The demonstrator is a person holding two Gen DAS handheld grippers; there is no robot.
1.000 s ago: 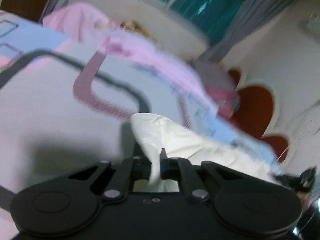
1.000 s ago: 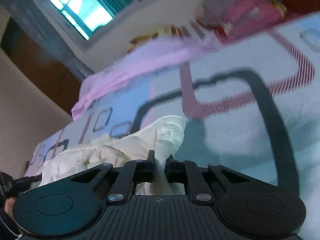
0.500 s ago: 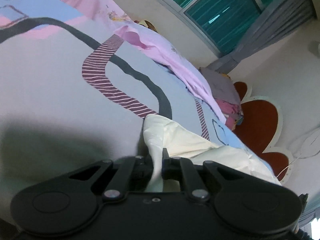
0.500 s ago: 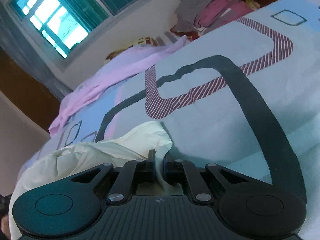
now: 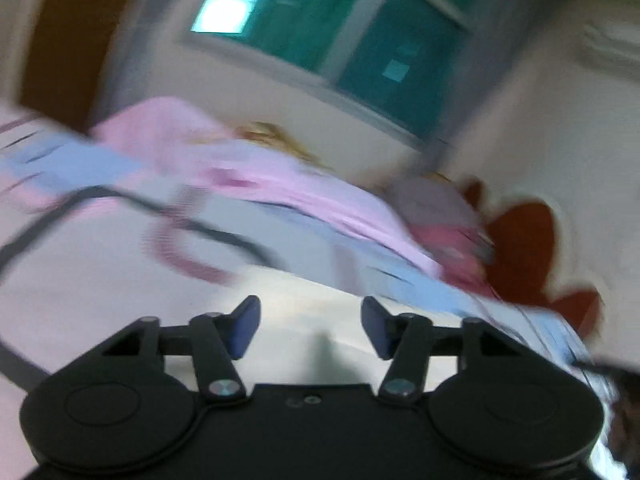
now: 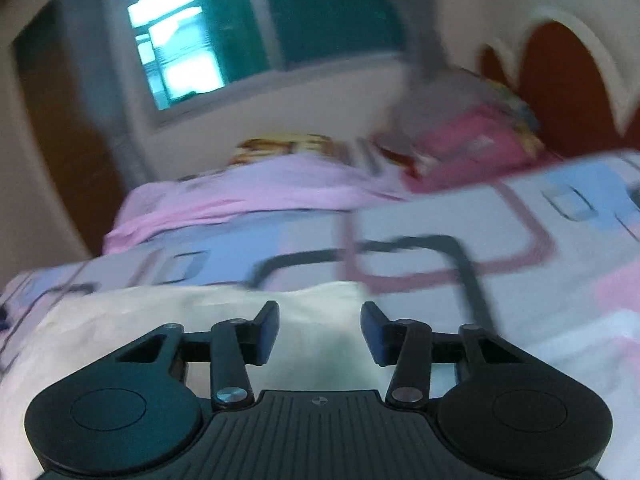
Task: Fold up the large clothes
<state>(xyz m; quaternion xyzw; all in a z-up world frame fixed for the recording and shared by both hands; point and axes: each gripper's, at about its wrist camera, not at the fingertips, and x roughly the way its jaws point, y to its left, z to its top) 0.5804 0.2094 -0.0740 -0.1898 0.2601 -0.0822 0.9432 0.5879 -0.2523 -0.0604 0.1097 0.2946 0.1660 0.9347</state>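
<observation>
Cream garment (image 6: 192,312) on patterned bedsheet (image 6: 440,216)

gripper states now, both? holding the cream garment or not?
Left gripper: jaws opening, nothing pinched; cream garment lies beyond on the bed.
Right gripper: jaws opening, nothing pinched; the garment lies below.

Both wrist views were heavily motion-blurred and dim, lit mainly by the teal window (image 5: 320,28), whose panes glared white; fisheye bending curved the walls at the edges, while only the black gripper bodies stayed sharp
</observation>
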